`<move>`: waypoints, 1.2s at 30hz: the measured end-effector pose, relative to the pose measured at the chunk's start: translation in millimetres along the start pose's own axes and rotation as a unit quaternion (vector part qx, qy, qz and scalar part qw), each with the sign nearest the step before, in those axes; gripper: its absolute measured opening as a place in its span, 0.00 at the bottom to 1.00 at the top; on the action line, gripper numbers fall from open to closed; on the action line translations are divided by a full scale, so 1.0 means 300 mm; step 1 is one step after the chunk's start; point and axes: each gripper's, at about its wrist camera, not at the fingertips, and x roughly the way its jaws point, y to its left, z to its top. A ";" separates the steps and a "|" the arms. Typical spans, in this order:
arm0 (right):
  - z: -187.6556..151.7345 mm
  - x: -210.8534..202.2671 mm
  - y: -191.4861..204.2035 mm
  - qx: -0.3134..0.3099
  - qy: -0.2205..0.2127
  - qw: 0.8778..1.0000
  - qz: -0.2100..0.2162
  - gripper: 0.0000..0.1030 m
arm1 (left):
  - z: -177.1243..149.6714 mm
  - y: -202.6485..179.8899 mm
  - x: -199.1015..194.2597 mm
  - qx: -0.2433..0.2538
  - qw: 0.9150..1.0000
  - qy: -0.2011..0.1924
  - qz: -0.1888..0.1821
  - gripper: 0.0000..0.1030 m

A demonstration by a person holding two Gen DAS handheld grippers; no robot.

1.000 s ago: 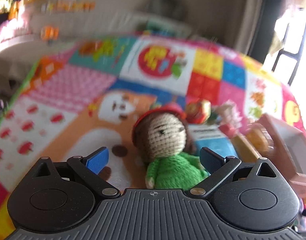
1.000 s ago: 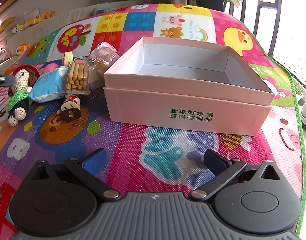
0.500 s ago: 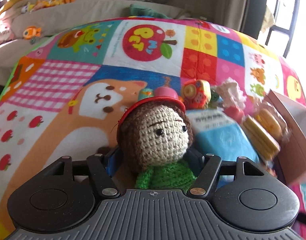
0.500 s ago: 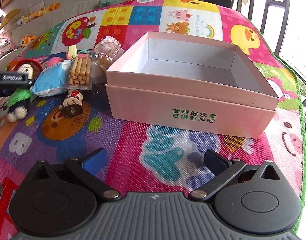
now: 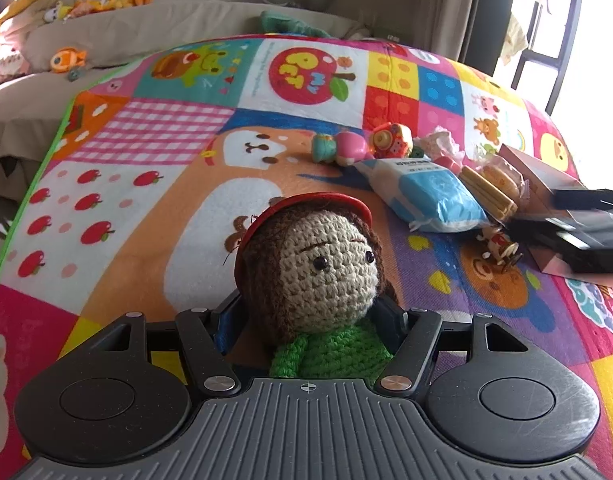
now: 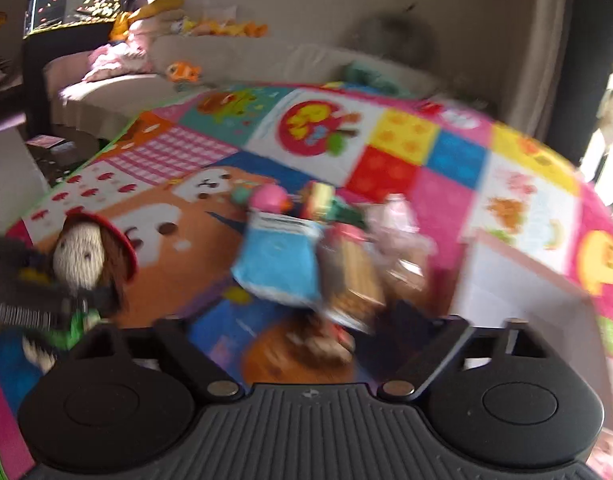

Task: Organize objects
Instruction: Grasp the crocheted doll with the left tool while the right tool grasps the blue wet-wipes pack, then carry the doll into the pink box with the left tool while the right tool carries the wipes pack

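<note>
My left gripper is shut on a crochet doll with a red hat and green top, held above the colourful mat. The doll also shows at the left of the blurred right wrist view. My right gripper is open and empty, over the pile of items: a blue tissue pack, a biscuit stick pack and a small wooden figure. The pink box lies at the right. The right gripper shows as a dark blur at the right edge of the left wrist view.
Small toys, a pink one and wrapped snacks lie behind the tissue pack. A beige sofa with plush toys borders the mat's far side. A window frame stands at the right.
My left gripper has closed on the doll and lifted it. My right gripper has swung left from facing the pink box toward the pile of items, with motion blur.
</note>
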 end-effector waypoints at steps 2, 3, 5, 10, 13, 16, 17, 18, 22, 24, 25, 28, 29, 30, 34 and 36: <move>0.058 0.096 0.016 0.016 0.014 1.000 0.013 0.65 | -0.004 0.000 -0.001 0.003 1.000 -0.003 -0.002 0.69; 0.087 0.147 0.029 0.022 0.019 0.999 0.016 0.62 | -0.008 0.000 -0.001 0.004 1.000 -0.004 -0.003 0.69; 0.133 0.238 0.047 0.031 0.031 0.999 0.014 0.62 | -0.009 0.005 -0.001 0.002 1.000 -0.005 -0.006 0.69; 0.165 0.365 0.071 0.046 0.092 0.995 0.003 0.48 | -0.016 0.013 -0.007 -0.004 1.000 -0.007 -0.010 0.69; 0.137 0.248 0.061 0.056 0.088 0.993 0.057 0.48 | -0.023 0.014 -0.015 -0.006 1.000 -0.008 -0.009 0.68; 0.072 0.045 0.037 0.057 0.068 0.991 0.097 0.48 | -0.026 -0.008 -0.034 0.004 1.000 0.000 -0.008 0.67; 0.041 -0.030 0.024 0.053 0.057 0.991 0.106 0.48 | -0.029 -0.026 -0.043 0.013 1.000 0.007 -0.015 0.67; 0.003 -0.111 0.005 0.048 0.045 0.992 0.109 0.48 | -0.032 -0.045 -0.052 0.022 0.999 0.015 -0.027 0.66; -0.158 -0.359 -0.106 0.057 0.014 0.995 0.075 0.48 | -0.014 -0.172 -0.089 0.035 0.992 0.047 -0.115 0.66; -0.241 -0.454 -0.161 0.059 -0.007 0.998 0.020 0.48 | 0.047 -0.279 -0.107 0.057 0.987 0.035 -0.147 0.66; -0.276 -0.491 -0.186 0.061 -0.015 0.998 -0.008 0.48 | 0.084 -0.336 -0.108 0.070 0.984 0.025 -0.159 0.66; -0.359 -0.575 -0.273 0.092 -0.035 0.994 -0.050 0.48 | 0.221 -0.530 -0.073 0.098 0.977 -0.006 -0.188 0.66; -0.377 -0.593 -0.300 0.105 -0.042 0.992 -0.055 0.48 | 0.261 -0.595 -0.043 0.102 0.976 -0.013 -0.191 0.66; -0.395 -0.607 -0.326 0.117 -0.050 0.990 -0.060 0.48 | 0.302 -0.668 -0.003 0.106 0.975 -0.016 -0.194 0.66; -0.444 -0.615 -0.397 0.158 -0.067 0.983 -0.071 0.48 | 0.411 -0.909 0.236 0.120 0.976 -0.008 -0.183 0.67; -0.461 -0.614 -0.420 0.172 -0.072 0.980 -0.068 0.48 | 0.412 -0.984 0.360 0.128 0.979 0.024 -0.156 0.68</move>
